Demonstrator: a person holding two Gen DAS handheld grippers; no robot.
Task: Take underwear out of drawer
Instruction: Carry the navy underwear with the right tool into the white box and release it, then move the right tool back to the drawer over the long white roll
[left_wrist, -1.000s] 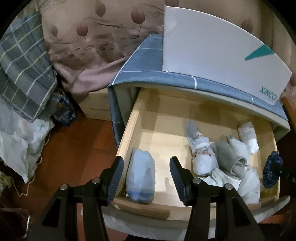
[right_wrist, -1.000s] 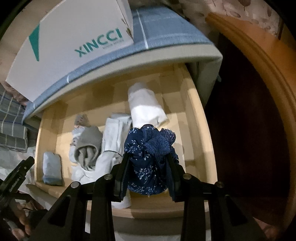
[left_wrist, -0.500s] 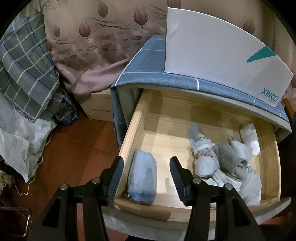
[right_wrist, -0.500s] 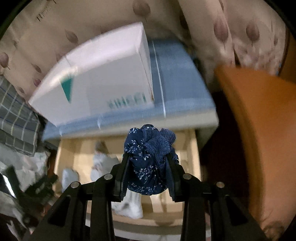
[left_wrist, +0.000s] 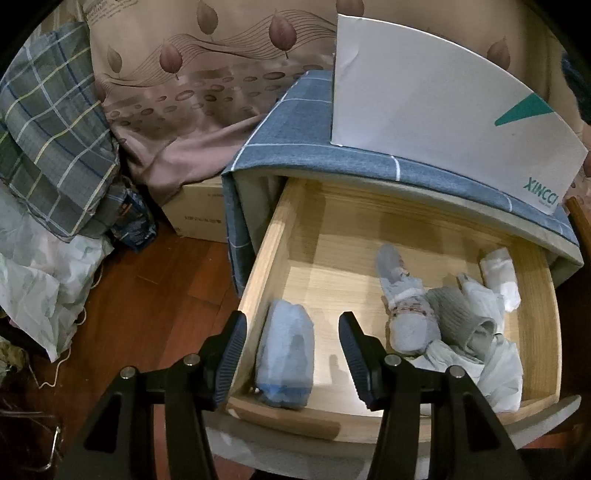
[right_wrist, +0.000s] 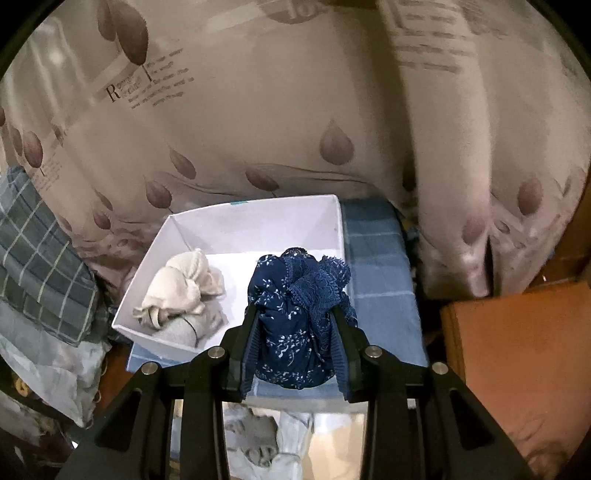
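You are holding the underwear (right_wrist: 295, 314), a bunched navy piece with a small white floral print and a scalloped lace edge, pinched tight between the fingers of your right gripper (right_wrist: 295, 332); it is hanging above the front edge of the white box (right_wrist: 258, 225), out of the drawer (left_wrist: 266, 251). The box is sitting open on a blue checked cloth (right_wrist: 380, 295) covering the cabinet top, and a cream bundle of fabric (right_wrist: 184, 291) is lying in its left part. A beige curtain with leaf prints (right_wrist: 295, 129) is filling the background, and an orange-brown wooden piece (right_wrist: 517, 369) is standing to the right. Your left gripper (left_wrist: 291, 354) is hovering over the drawer's front left corner with its fingers standing about half apart and gripping nothing; a folded light blue garment (left_wrist: 284, 358) is lying below the gap. Toward the right of the pale wood drawer, a heap of white and grey garments (left_wrist: 450, 328) is lying. On the reddish wood floor (left_wrist: 147, 295) to the left, a plaid cloth (left_wrist: 51, 147) and a cardboard box (left_wrist: 199, 210) are crowding the cabinet's side.
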